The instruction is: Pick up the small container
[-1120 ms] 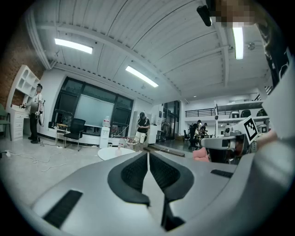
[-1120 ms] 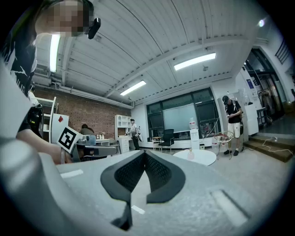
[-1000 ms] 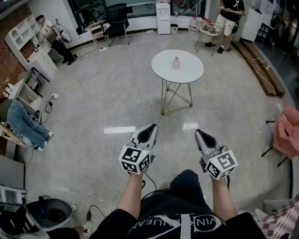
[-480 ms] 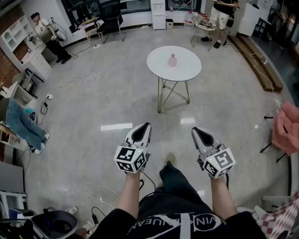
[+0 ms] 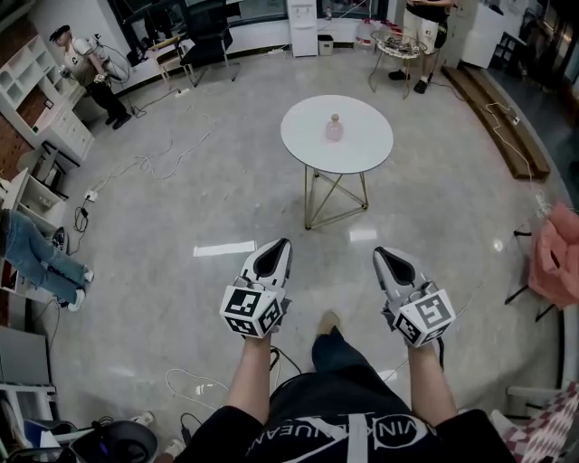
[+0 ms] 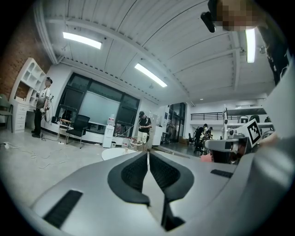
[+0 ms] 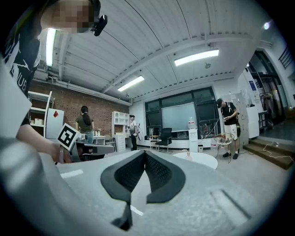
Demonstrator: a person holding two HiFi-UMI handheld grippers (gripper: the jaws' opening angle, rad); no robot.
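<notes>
The small container (image 5: 335,128), a pale pink bottle-shaped piece with a narrow neck, stands upright near the middle of a round white table (image 5: 364,155). Nothing else is on the tabletop. The table rests on thin gold wire legs (image 5: 336,194) on a glossy grey floor (image 5: 181,208).

Both grippers are well apart from the container, held level and side by side over the floor, with their tips pointing toward the table. The left gripper (image 5: 283,242) has its jaws fully closed. In the left gripper view its dark ribbed pads (image 6: 133,173) meet along one thin seam with nothing between them. The right gripper (image 5: 380,252) is closed in the same way, pad against pad, and grips nothing. In the right gripper view the table and container appear far off, just right of the closed tips.

Farther out, loose cables (image 5: 154,163) trail across the floor to the left. One person (image 5: 86,68) stands by white shelving (image 5: 36,99) at the left wall. Another person (image 5: 425,27) stands beside a small wire side table (image 5: 393,50) at the far end. A pink cloth (image 5: 554,258) hangs at the right edge.
</notes>
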